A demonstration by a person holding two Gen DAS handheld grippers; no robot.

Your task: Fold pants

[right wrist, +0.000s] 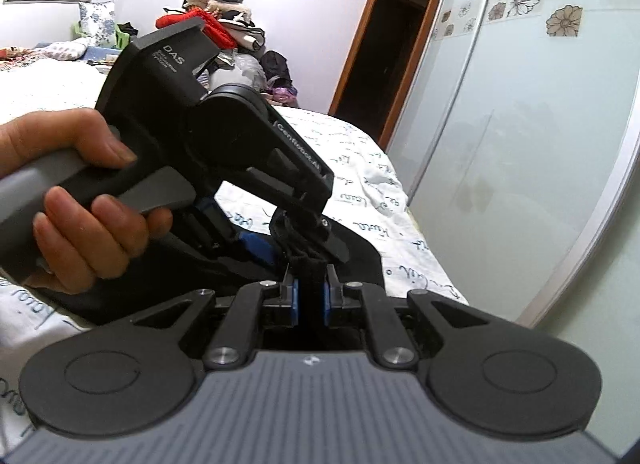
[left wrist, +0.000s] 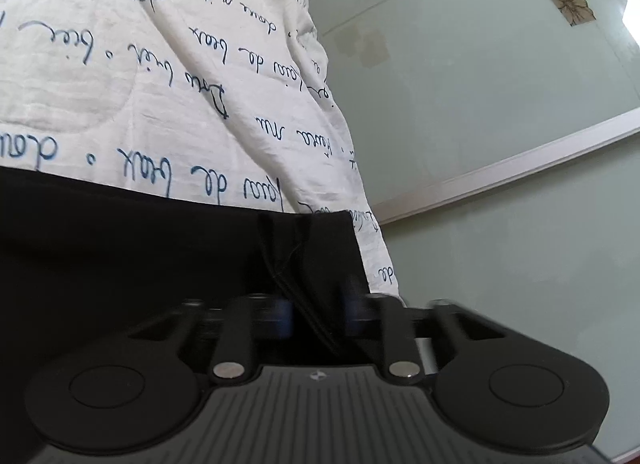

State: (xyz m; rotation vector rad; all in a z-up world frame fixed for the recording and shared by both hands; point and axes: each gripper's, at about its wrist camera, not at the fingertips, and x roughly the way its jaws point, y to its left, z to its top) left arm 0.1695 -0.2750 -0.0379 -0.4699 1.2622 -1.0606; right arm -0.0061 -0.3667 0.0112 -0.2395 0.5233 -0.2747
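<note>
- The black pants (left wrist: 132,248) lie on the white bedspread (left wrist: 140,63) with blue handwriting, near the bed's edge beside the wardrobe door (right wrist: 520,143).
- Step in hand, as I judge it: both claws have taken hold of one end of the pants, ready to carry it over for a fold.
- The next move calls for lifting both grips together and keeping the cloth taut.
- The right claw (right wrist: 311,298) is clenched on a bunched black edge between its blue pads.
- The left claw (left wrist: 318,318), seen blurred, is clenched on the pants' corner; a hand (right wrist: 76,199) squeezes its trigger.
</note>
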